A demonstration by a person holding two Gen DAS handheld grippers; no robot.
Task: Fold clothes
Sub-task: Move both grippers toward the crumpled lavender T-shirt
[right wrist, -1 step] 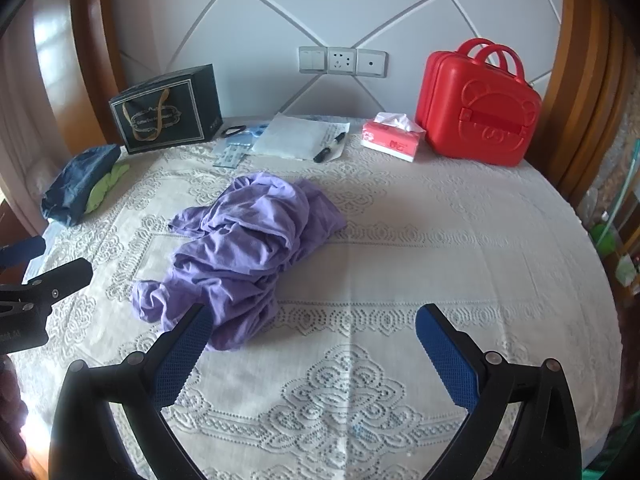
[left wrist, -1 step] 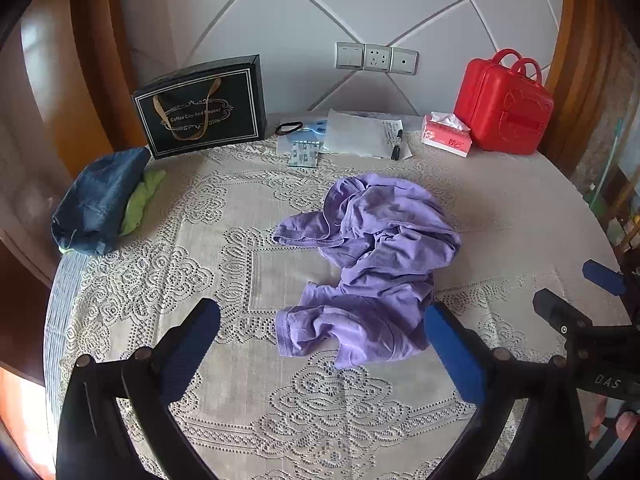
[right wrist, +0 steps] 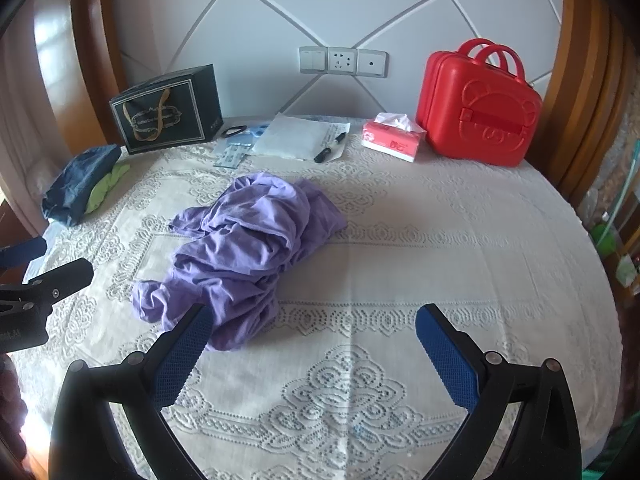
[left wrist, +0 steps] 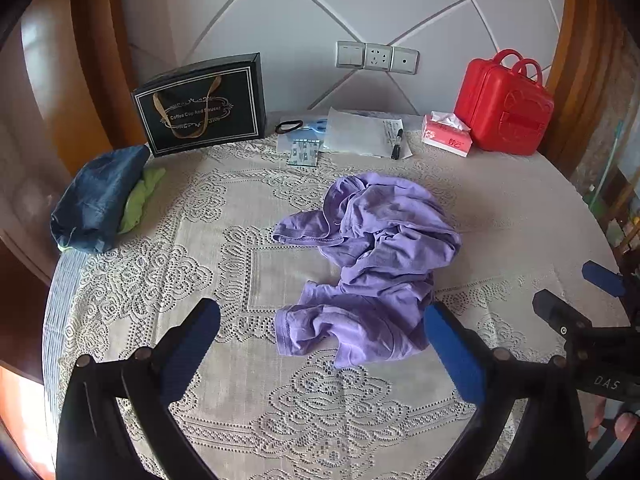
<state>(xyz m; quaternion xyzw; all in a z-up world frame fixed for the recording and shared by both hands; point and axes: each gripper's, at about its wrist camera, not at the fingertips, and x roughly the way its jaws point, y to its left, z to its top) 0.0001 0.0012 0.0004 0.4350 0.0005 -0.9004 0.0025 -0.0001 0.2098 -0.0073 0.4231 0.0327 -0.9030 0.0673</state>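
A crumpled purple garment (left wrist: pixel 372 256) lies in a heap in the middle of the lace-covered table (left wrist: pixel 168 264); it also shows in the right wrist view (right wrist: pixel 248 248). My left gripper (left wrist: pixel 322 344) is open and empty, hovering over the garment's near edge. My right gripper (right wrist: pixel 314 340) is open and empty, just right of the garment's near end, its left finger over the cloth. The right gripper shows at the right edge of the left wrist view (left wrist: pixel 592 300). The left gripper shows at the left edge of the right wrist view (right wrist: pixel 44 276).
A dark blue cloth (left wrist: pixel 96 204) with a green cloth (left wrist: pixel 142 196) lies at the table's far left. At the back stand a black gift bag (left wrist: pixel 200 108), papers with a marker (left wrist: pixel 368 136), a tissue box (left wrist: pixel 446 136) and a red case (left wrist: pixel 504 104).
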